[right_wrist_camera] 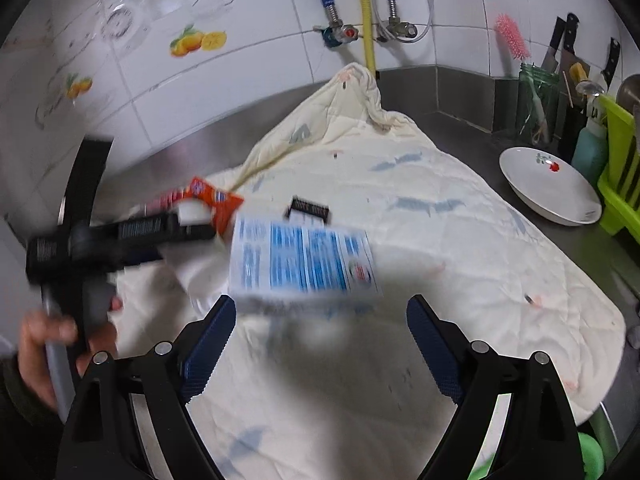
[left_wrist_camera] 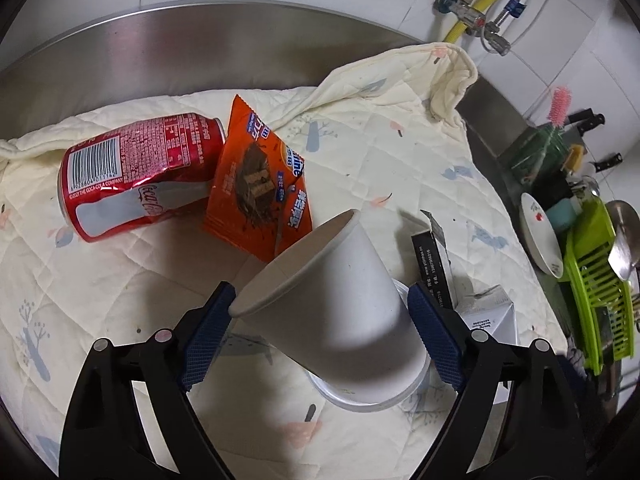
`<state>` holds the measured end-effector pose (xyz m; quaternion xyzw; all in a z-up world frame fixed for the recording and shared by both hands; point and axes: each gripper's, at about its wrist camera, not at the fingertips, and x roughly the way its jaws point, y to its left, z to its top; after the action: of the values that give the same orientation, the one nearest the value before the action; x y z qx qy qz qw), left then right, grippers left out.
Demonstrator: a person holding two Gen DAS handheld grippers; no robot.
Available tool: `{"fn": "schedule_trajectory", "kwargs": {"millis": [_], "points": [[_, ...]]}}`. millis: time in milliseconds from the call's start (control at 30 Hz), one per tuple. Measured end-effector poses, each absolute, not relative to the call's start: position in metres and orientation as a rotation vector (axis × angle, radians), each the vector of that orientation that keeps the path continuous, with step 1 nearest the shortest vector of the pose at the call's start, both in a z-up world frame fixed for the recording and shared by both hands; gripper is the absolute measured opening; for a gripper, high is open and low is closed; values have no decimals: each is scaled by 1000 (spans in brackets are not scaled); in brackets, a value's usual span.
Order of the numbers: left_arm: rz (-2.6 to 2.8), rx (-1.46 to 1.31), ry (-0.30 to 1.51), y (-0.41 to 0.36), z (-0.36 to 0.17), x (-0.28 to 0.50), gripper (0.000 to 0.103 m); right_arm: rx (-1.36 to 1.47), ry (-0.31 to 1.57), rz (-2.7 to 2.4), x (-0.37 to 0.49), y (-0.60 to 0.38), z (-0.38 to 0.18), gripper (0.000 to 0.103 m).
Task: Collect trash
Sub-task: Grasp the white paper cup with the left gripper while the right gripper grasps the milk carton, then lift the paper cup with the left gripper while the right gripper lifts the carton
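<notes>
In the left wrist view a white paper cup (left_wrist_camera: 332, 304) lies tilted between the blue fingers of my left gripper (left_wrist_camera: 322, 320), mouth facing up-left; the jaws are wide and I cannot tell whether they touch it. Beyond it lie a crushed red cola can (left_wrist_camera: 136, 176) and an orange snack wrapper (left_wrist_camera: 260, 184) on the quilted cloth (left_wrist_camera: 380, 152). A black carton piece (left_wrist_camera: 434, 256) and a white carton (left_wrist_camera: 490, 318) lie to the right. In the right wrist view my right gripper (right_wrist_camera: 322, 340) is open and empty just short of a blurred blue-and-white carton (right_wrist_camera: 304, 260). The left gripper body (right_wrist_camera: 120, 236) shows at the left.
The cloth covers a steel counter (left_wrist_camera: 200, 48) against a tiled wall. A white bowl (right_wrist_camera: 550, 186), a green dish rack (right_wrist_camera: 618, 168), a jar with a pink brush (right_wrist_camera: 536, 96) and knives stand at the right. Pipes and a yellow hose (right_wrist_camera: 366, 16) hang at the back.
</notes>
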<state>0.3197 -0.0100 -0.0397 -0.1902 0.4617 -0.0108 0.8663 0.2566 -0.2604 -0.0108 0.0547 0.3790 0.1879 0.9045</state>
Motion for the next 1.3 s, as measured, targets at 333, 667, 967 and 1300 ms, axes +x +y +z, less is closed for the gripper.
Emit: {"fn": "schedule_trajectory", "kwargs": {"millis": [333,667,967,1300], "points": [[-83,-392,935,6,-30,311,77,145,822,420,303,-236,-2,84],[-113,-393,944,11,-35,306,76,198,960,358,355,-224,-23,84],[-128,-384,936,12,-31,302,76,96,993,380,329,-215,-30,84],[-138,-367,930,7,-28,296,76,81,1027,292,296,-234,-44,87]]}}
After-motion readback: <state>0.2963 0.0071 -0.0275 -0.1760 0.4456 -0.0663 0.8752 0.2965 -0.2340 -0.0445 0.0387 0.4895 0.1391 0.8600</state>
